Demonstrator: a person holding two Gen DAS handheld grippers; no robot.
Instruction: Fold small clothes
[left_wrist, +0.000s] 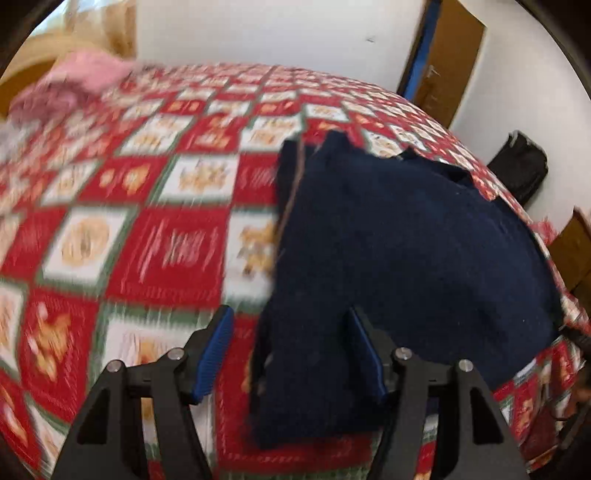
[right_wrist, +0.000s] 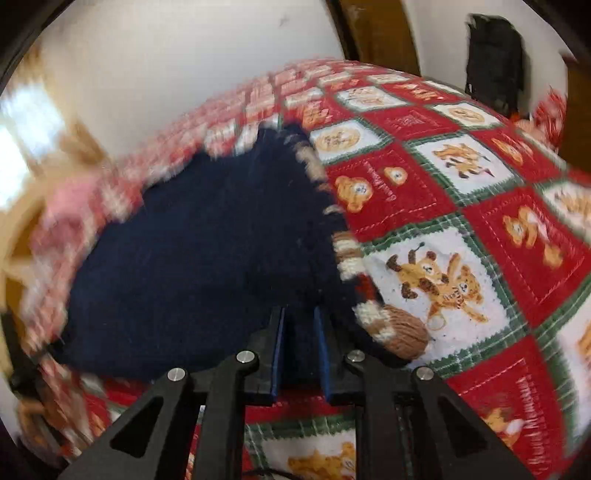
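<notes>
**Grippers at the navy garment on the quilt**

Left gripper (left_wrist: 291, 350) stands wide, its blue pads apart; the right pad sits over the near left corner of the navy garment (left_wrist: 399, 251), the left pad over the bare quilt (left_wrist: 166, 236). Nothing is pinched. The garment lies on the right part of the quilt. A pink cloth (left_wrist: 81, 79) lies at the far left, blurred.

Right gripper (right_wrist: 300, 350) is narrow, clamped on the garment's (right_wrist: 207, 251) near edge. Brown-and-white knit trim (right_wrist: 391, 328) runs along its right side, touching the quilt (right_wrist: 480, 229).
</notes>
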